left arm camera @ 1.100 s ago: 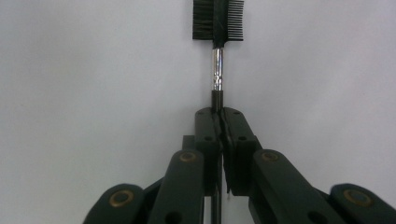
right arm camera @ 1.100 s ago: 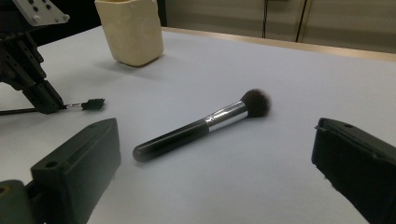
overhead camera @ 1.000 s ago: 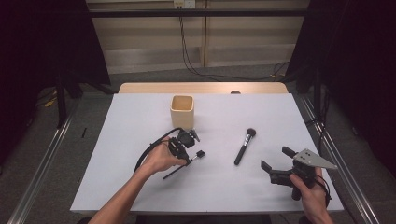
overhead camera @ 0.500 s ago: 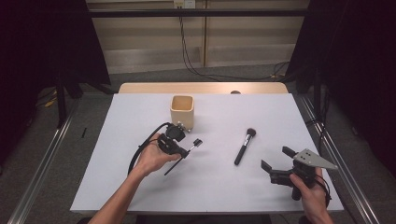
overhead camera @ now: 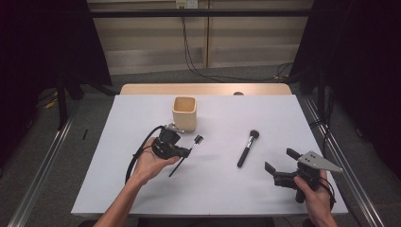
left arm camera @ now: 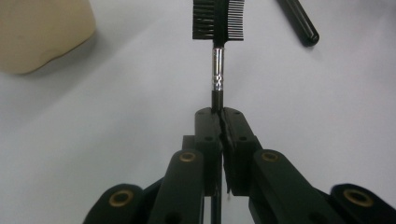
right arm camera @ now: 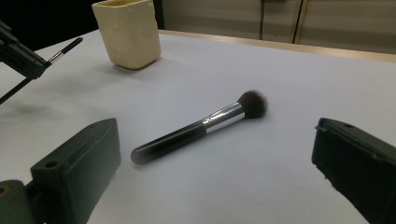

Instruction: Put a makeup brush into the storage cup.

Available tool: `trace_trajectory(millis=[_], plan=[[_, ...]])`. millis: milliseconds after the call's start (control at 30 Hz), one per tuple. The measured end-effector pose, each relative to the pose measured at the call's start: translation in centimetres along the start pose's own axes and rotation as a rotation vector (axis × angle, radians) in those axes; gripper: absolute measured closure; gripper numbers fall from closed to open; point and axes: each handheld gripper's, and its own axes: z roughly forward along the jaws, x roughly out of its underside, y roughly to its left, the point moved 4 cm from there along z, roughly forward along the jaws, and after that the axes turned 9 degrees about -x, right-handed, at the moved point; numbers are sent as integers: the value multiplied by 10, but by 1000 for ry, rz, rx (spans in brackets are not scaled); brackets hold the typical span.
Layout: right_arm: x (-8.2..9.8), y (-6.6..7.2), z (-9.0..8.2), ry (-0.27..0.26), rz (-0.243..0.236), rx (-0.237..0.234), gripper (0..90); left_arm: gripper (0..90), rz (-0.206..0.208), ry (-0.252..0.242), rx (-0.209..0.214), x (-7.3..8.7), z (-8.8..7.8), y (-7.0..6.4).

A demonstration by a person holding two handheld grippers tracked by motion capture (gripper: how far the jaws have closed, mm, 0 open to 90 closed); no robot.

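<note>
My left gripper [overhead camera: 183,151] is shut on the thin black handle of a small comb brush [overhead camera: 195,142], just in front of the cream cup [overhead camera: 184,112]. In the left gripper view the jaws meet around the handle [left arm camera: 217,74], and the comb head points away from me, with the cup [left arm camera: 42,28] at the upper left. A black powder brush [overhead camera: 248,147] lies flat on the white table [overhead camera: 227,189]. My right gripper [overhead camera: 280,159] stands open at the near right, with the powder brush [right arm camera: 201,128] lying ahead of its spread jaws and apart from them.
The right gripper view has the cup [right arm camera: 127,32] at the far left, with the left gripper [right arm camera: 21,58] and the comb brush handle [right arm camera: 65,50] beside it. A wooden strip [overhead camera: 208,89] borders the table's far edge. Dark curtains and metal rails flank the table.
My left hand has drawn back to the left with the comb brush in its jaws, and the comb head has risen off the table. The right gripper and the powder brush have stayed put.
</note>
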Motion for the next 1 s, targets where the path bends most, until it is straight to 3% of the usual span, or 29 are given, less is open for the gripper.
trace_trajectory(millis=[267, 367, 633, 733, 800, 1000], plan=[[0, 0, 1, 1, 0, 0, 10, 859, -41, -143, 7, 3, -11, 5], [0, 0, 1, -1, 1, 0, 10, 859, -37, -207, -5, 2, -18, 6], [0, 0, 0, -2, 1, 1, 10, 859, -67, -318, 0, 3, -27, 10], [0, 0, 0, -3, 1, 2, 10, 859, -80, -362, -32, 4, -30, 13], [0, 0, 0, -2, 0, 1, 10, 859, -82, -365, -36, 4, -31, 14], [-1, 0, -1, -6, 0, -1, 9, 859, -95, -453, -61, 3, -42, 17]])
